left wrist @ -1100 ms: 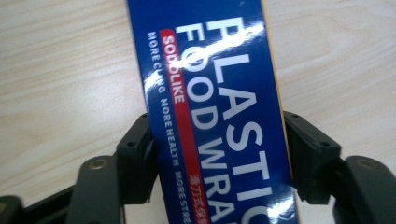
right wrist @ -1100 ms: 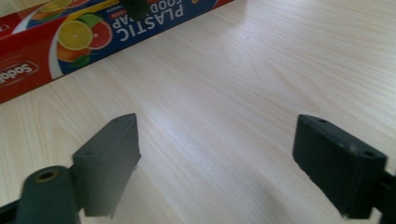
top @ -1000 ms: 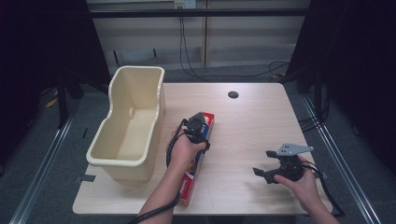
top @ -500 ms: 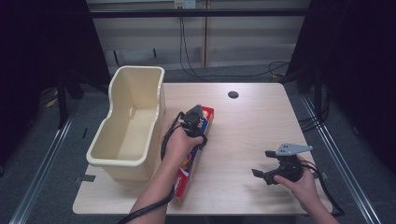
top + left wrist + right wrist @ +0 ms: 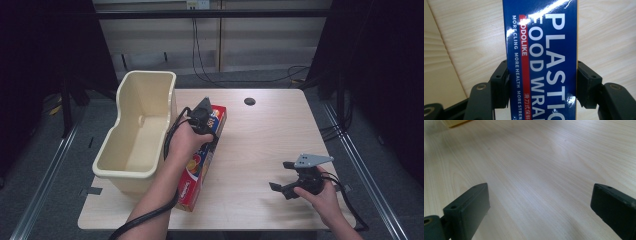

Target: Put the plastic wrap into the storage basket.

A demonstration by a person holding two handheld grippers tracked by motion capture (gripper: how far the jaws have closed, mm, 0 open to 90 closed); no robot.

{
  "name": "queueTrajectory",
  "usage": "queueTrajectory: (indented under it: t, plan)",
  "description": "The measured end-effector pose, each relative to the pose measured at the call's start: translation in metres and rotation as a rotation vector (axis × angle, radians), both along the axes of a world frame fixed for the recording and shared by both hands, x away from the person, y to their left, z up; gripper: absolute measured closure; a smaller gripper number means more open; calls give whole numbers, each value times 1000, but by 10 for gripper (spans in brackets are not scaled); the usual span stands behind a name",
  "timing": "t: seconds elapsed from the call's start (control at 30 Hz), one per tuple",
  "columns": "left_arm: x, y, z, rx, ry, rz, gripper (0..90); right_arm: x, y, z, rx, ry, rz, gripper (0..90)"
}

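A pale wooden table (image 5: 260,150) with a dark round hole near its far edge carried a cream plastic tub (image 5: 137,135) at its left side.

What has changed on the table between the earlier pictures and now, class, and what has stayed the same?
The left gripper, shut on the plastic food wrap box, has lifted the box's far end, so the box now tilts with its near end low by the table edge. The right gripper has just been opening a little, with nothing between its jaws. It rests in the same spot; the cream bin and table are unchanged.
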State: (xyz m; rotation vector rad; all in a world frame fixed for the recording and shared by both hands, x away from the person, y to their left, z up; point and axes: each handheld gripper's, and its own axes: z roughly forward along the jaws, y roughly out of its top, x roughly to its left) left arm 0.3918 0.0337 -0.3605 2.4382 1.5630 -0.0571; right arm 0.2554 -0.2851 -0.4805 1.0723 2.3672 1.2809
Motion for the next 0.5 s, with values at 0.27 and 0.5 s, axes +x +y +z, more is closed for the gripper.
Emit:
queueTrajectory:
  t: [0.27, 0.5]
  plan:
    - [4, 4, 20, 0, 8, 8, 396, 0, 1, 0, -6, -5, 17, 19]
    - [7, 7, 34, 14, 25, 6, 396, 0, 1, 0, -7, -6, 20, 19]
